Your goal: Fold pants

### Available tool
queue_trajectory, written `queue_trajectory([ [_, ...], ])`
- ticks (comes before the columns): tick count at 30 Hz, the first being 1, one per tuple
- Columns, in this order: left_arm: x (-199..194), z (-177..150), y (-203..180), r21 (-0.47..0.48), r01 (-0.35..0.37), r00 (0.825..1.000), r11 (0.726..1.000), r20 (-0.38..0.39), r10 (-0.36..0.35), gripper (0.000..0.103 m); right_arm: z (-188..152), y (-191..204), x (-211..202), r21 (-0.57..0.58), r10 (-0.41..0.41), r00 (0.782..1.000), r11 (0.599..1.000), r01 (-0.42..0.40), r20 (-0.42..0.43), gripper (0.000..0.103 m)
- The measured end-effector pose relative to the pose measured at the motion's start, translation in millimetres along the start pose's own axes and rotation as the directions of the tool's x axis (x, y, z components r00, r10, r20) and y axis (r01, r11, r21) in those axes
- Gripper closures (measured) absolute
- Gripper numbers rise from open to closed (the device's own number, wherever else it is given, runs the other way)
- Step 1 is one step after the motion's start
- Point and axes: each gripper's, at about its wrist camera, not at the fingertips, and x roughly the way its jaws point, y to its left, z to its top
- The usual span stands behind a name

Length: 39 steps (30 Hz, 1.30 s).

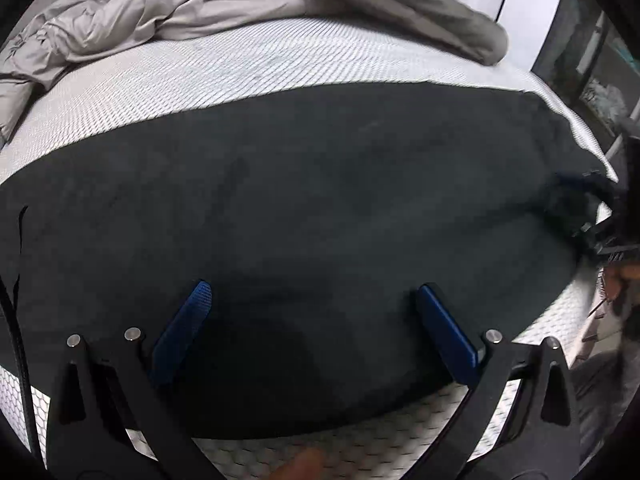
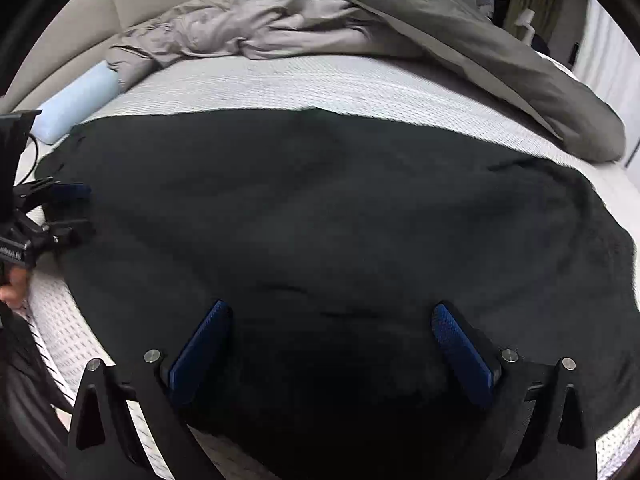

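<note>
Pants: the dark, near-black soft-fabric pants (image 2: 320, 216) lay spread flat across the front part of the bed, mostly smooth with a few shallow creases, their far edge running straight across the mattress.
Bed: a white mattress with a fine woven pattern (image 1: 248, 64) showed bare beyond the pants and along the near edge.
Bedding: a crumpled grey duvet (image 2: 460, 40) and paler grey sheet were bunched at the far side; a light-blue cylindrical bolster (image 2: 76, 100) lay at the left beside a beige headboard.
Left gripper (image 1: 312, 292): 2 blue-padded jaws stood wide apart above the pants, nothing between them.
Right gripper (image 2: 332, 312): jaws likewise wide apart over the cloth, gripping nothing.
</note>
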Motion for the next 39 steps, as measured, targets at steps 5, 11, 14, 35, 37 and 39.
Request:
queue_trajectory([
  [5,0.9,0.0,21.4,-0.051,-0.045,0.999,0.998,-0.001,0.045,0.001,-27.2,-72.9,-14.6,0.112,-0.112,0.994,0.987,0.112,-0.011,0.001],
  [11,-20.8,4.8,17.1,-0.059,0.005,0.998,0.998,0.060,-0.001,0.001,-28.1,-81.0,-39.9,0.096,-0.134,0.991,0.987,0.131,0.025,0.003],
  [14,-27.5,19.1,-5.4,-0.037,0.054,0.994,0.998,0.100,-0.050,0.001,-9.6,-57.3,-54.1,0.112,-0.023,0.992,0.994,0.009,0.124,0.002],
  [35,16.2,30.9,-28.3,0.027,-0.054,0.999,0.998,-0.006,0.054,0.001,-9.8,-96.4,-19.4,0.165,-0.152,0.988,0.975,0.147,0.018,0.006],
  [37,-1.3,26.9,-33.5,0.030,-0.017,0.999,0.999,0.032,0.016,0.001,-7.2,-82.6,-31.2,0.136,-0.175,0.983,0.976,0.167,0.047,0.005],
  [39,-16.6,23.6,-49.9,0.060,0.038,0.996,0.997,0.073,-0.043,0.001,-9.0,-62.4,-49.2,0.131,-0.109,0.989,0.987,0.096,0.099,0.004],
])
